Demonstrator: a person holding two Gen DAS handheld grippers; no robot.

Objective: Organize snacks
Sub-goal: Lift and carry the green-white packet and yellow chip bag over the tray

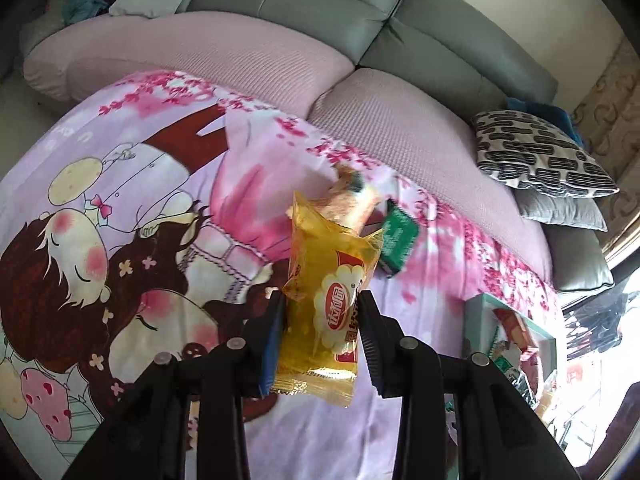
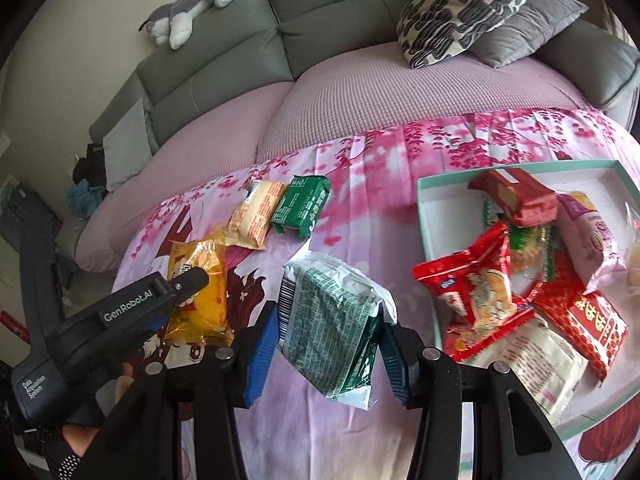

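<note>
My left gripper (image 1: 320,300) is shut on a yellow snack packet (image 1: 332,280), held upright above the pink cartoon cloth (image 1: 120,200). The right wrist view shows that same yellow packet (image 2: 202,288) with the left gripper (image 2: 176,292) clamped on it. A green-and-white snack packet (image 2: 332,328) hangs in my right gripper (image 2: 328,320), which is shut on it above the cloth. On the cloth behind lie an orange-and-cream packet (image 2: 254,214) and a small green packet (image 2: 302,206). The small green packet (image 1: 398,242) also shows in the left wrist view.
A mint-rimmed white tray (image 2: 440,208) at the right holds several snack packets in red, purple and white. The tray's corner (image 1: 480,304) appears at the right of the left wrist view. A grey sofa with a pink cover (image 2: 360,92), patterned cushions (image 2: 460,8) and a plush toy (image 2: 192,4) lie behind.
</note>
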